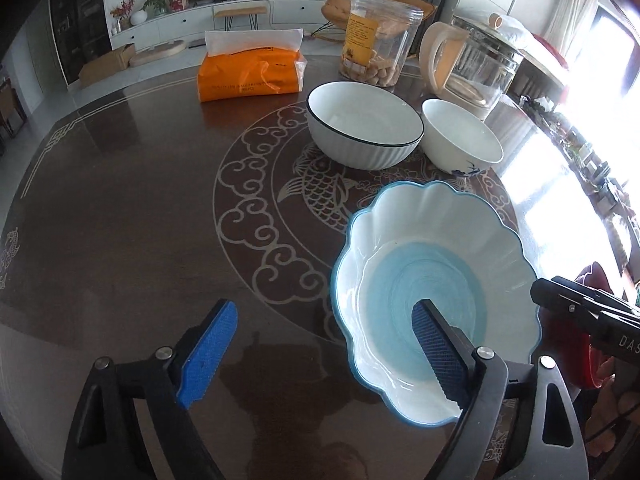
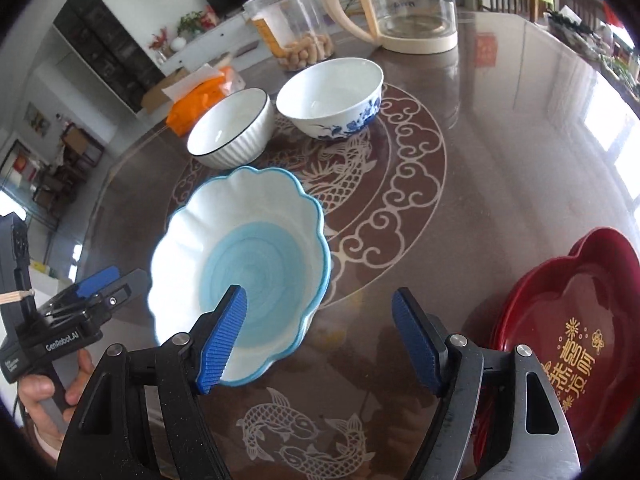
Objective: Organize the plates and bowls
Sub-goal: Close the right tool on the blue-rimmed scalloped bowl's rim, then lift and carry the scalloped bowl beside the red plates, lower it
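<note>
We have both grippers over the dark, patterned desk [image 1: 120, 208], and we judge this to be the approach to a first pickup, with nothing lifted yet.

The red tray [image 2: 576, 320], flower-shaped with gold lettering, lies just to the right of the right gripper's fingers.

The scalloped bowl [image 1: 432, 248] is the nearest piece and, we think, the target: white, with a wavy blue-edged rim and a pale blue swirl in its well. It sits upright on the desk. In the left wrist view its near-left rim lies between the fingers of the left gripper [image 1: 324, 344], one blue pad seen against the well, the other out over bare desk. In the right wrist view the right gripper [image 2: 320, 340] straddles the bowl's other side in the same way.

Beyond the fingers stand the ribbed white bowl [image 1: 364, 124] with a dark rim line and the smaller blue-flowered bowl [image 2: 332, 96], side by side and close.

Both pairs of fingers stand wide apart, gripping nothing.

Next, we judge, one gripper must settle on the scalloped rim and close on the wall; the thin, flared, glossy edge could slip.
</note>
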### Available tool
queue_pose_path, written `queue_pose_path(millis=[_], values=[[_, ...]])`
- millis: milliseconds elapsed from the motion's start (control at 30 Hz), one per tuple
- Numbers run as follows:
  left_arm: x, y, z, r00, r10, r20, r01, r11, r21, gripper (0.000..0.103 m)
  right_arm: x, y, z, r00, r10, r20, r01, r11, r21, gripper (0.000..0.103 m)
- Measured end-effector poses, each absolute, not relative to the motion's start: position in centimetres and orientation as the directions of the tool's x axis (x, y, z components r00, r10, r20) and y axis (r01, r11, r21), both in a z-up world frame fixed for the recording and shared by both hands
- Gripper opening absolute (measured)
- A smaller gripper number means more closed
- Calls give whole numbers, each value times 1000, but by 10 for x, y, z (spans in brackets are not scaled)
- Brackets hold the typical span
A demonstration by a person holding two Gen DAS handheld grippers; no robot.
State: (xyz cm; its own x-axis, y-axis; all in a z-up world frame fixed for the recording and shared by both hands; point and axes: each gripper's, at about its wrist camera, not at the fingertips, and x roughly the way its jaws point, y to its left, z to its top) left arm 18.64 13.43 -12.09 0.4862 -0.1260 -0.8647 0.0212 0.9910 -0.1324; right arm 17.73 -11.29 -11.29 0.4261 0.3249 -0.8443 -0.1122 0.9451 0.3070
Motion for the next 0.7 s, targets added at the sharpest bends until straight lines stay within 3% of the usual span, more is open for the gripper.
queue_pose_path(millis=[33, 67, 133, 200, 267, 367, 700], values=[[188, 134, -123, 482, -129, -867, 23, 991, -134, 80, 181, -111, -116, 423, 318, -849, -118, 948, 296, 67], [190, 132, -127, 476, -130, -870, 24, 991, -135, 73, 185, -109, -119, 409, 321, -854, -123, 947, 297, 51], [195, 131, -134, 460, -132, -878, 23, 990, -136, 60, 192, -106, -127, 368, 342, -864, -123, 939, 320, 38], [198, 131, -143, 434, -147, -889, 22, 988, -153, 37, 196, -104, -133, 356, 336, -872, -119, 942, 315, 36], [201, 132, -151, 407, -181, -895, 20, 982, -190, 25, 197, -102, -139, 343, 335, -877, -118, 942, 314, 25], [200, 130, -155, 404, -231, -885, 29, 970, -240, 10, 196, -100, -142, 335, 363, -869, -121, 932, 342, 17], [176, 121, -149, 445, -199, -873, 37, 978, -204, 10, 184, -101, -139, 347, 377, -859, -140, 926, 350, 16]])
